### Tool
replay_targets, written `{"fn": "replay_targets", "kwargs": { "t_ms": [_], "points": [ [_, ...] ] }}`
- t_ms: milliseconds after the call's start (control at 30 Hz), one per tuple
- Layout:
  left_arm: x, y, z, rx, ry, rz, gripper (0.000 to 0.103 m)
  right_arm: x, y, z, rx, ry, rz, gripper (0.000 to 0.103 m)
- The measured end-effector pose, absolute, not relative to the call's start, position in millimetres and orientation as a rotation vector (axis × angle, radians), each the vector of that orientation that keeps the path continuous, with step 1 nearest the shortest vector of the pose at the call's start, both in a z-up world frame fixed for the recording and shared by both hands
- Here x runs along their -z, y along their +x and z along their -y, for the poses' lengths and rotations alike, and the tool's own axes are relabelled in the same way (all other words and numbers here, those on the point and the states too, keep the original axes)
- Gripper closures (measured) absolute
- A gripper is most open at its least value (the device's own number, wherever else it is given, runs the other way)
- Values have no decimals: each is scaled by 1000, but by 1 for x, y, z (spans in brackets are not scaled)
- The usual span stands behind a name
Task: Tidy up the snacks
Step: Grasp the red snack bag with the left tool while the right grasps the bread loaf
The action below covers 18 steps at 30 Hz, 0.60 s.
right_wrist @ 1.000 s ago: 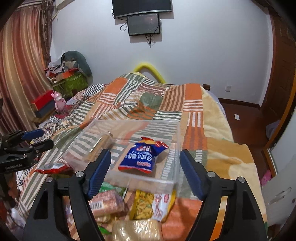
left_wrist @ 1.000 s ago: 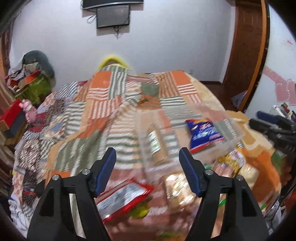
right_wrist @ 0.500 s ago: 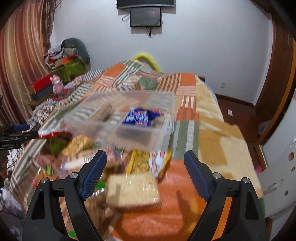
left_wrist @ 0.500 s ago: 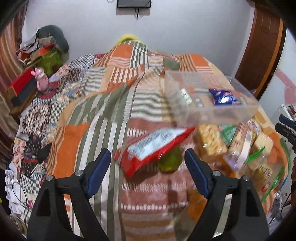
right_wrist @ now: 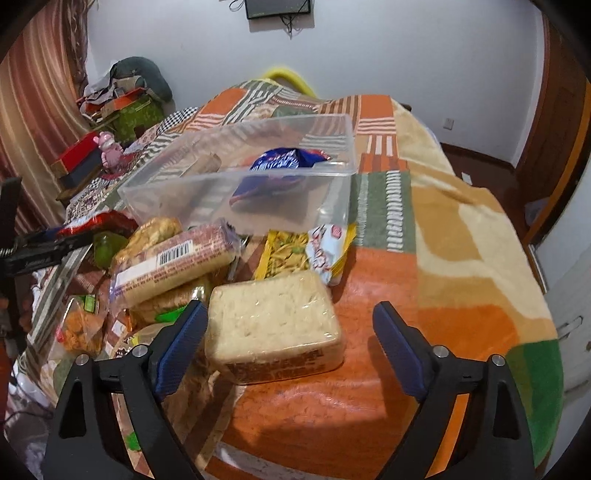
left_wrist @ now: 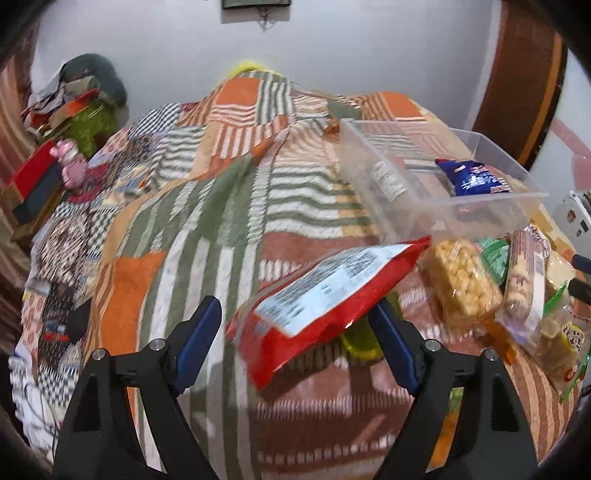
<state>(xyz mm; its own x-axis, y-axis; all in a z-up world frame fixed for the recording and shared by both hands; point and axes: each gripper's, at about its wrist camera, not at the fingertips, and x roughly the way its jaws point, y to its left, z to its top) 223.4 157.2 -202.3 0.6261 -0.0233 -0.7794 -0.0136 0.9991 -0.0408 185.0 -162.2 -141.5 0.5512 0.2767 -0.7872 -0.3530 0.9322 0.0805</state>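
A bed (right_wrist: 461,236) covered by a patchwork blanket (left_wrist: 207,206) of orange, green and white striped squares fills most of both views, and a clear plastic bin (right_wrist: 236,192) sits on it as the landmark. Inside the bin lies a blue snack bag (right_wrist: 280,162) beside a tube-shaped pack (left_wrist: 386,177). Just in front of the bin the loose snacks are heaped: a red packet (left_wrist: 325,299) at its left corner, a puffed-corn block (left_wrist: 461,280), a barcoded biscuit roll (right_wrist: 173,262), a yellow packet (right_wrist: 284,254) and a wrapped pale block (right_wrist: 273,321) nearest the camera.

The left gripper (left_wrist: 299,343) hangs over the red packet with its fingers well apart, touching nothing. The right gripper (right_wrist: 288,347) has its fingers opening, the pale block between them but not pressed.

Behind the bin, a white wall (right_wrist: 388,48) carries a dark screen (right_wrist: 279,8). To the bin's left are a striped curtain (right_wrist: 33,110), a heap of clothes and boxes (right_wrist: 125,92) and a pink toy (right_wrist: 109,149); to its right, a wooden door frame (left_wrist: 524,85).
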Motion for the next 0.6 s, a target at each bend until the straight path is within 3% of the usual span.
{"fn": "replay_targets", "kwargs": {
  "t_ms": [133, 233, 400, 600],
  "points": [
    [202, 237, -153, 36, -51, -887, 22, 147, 186, 157, -379, -106, -929, 12],
    [203, 244, -153, 51, -64, -883, 30, 150, 187, 157, -382, -100, -940, 11],
    [201, 247, -156, 60, -105, -885, 64, 153, 189, 160, -383, -76, -957, 8],
    [197, 230, -163, 12, -125, -886, 84, 153, 189, 160, -383, -76, -964, 8]
  ]
}}
